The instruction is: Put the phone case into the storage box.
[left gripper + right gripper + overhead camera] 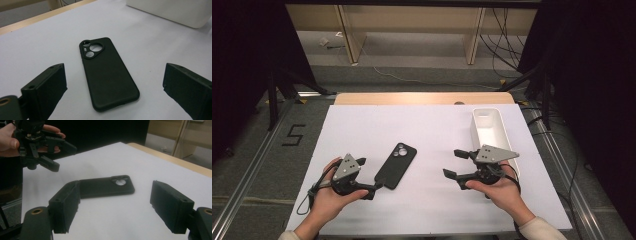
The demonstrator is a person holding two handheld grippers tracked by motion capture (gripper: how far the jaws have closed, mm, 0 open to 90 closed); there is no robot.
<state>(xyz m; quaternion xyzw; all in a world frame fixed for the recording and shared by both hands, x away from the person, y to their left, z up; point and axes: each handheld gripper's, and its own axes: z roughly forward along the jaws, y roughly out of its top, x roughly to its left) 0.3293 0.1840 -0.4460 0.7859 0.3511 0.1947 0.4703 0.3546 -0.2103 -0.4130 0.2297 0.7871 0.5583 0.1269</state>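
On the white sheet covering the table (362, 125), a black phone case (396, 165) is lying flat with its back up and its camera cutout pointing away from you, between your two hands and nearer the left one. You are holding the left gripper (368, 176) just beside the case's near end, jaws standing wide apart with nothing between the pads; in the left gripper view the case (107, 75) is sitting squarely in the gap ahead of them, untouched. You are holding the right gripper (453, 162) well apart from the case, beside the white tray (501, 131) at the right of the table, its jaws likewise spread and empty; the right gripper view is looking across at the case (106, 186) from its side. My judgement: you are dealing with a light, thin, flexible shell, probably soft rubber or matte plastic, so it is likely bending if you are squeezing it across its open width, and it is offering little height to catch while flat. I am recommending that you take it across the long side edges near the middle, or at one short end, with the lower pad sliding under the rim. The matte surface is looking grippy rather than slick; breakage is hardly a concern, but a firm pinch may be buckling it.
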